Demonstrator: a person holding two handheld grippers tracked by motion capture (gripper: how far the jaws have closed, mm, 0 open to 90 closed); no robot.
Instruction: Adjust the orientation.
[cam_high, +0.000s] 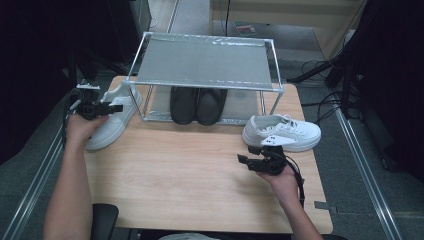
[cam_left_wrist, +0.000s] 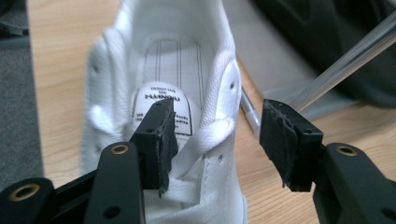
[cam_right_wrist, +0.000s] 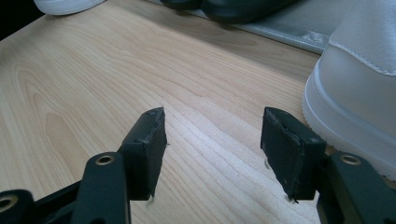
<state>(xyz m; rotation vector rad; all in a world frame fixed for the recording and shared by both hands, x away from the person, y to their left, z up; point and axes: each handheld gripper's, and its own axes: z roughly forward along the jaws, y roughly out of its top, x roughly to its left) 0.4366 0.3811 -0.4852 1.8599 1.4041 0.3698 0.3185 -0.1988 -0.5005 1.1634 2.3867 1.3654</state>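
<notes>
A white sneaker (cam_high: 111, 120) lies at the table's left edge beside the rack. My left gripper (cam_high: 118, 107) is over its opening. In the left gripper view (cam_left_wrist: 217, 126) one jaw sits inside that sneaker (cam_left_wrist: 168, 60) over the tongue label, and the other stands outside its side wall. The wall and a lace lie between the pads, which do not press on them. A second white sneaker (cam_high: 282, 131) lies on its sole at the right. My right gripper (cam_high: 243, 161) hovers open over bare wood just in front of it, with that sneaker's (cam_right_wrist: 359, 93) toe at the right of the right gripper view (cam_right_wrist: 212, 140).
A metal-framed shoe rack (cam_high: 205, 62) stands at the back of the wooden table (cam_high: 190, 175), with a pair of black shoes (cam_high: 197, 105) on its lower shelf. One rack leg (cam_left_wrist: 345, 60) runs close to my left gripper. Cables and floor rails surround the table.
</notes>
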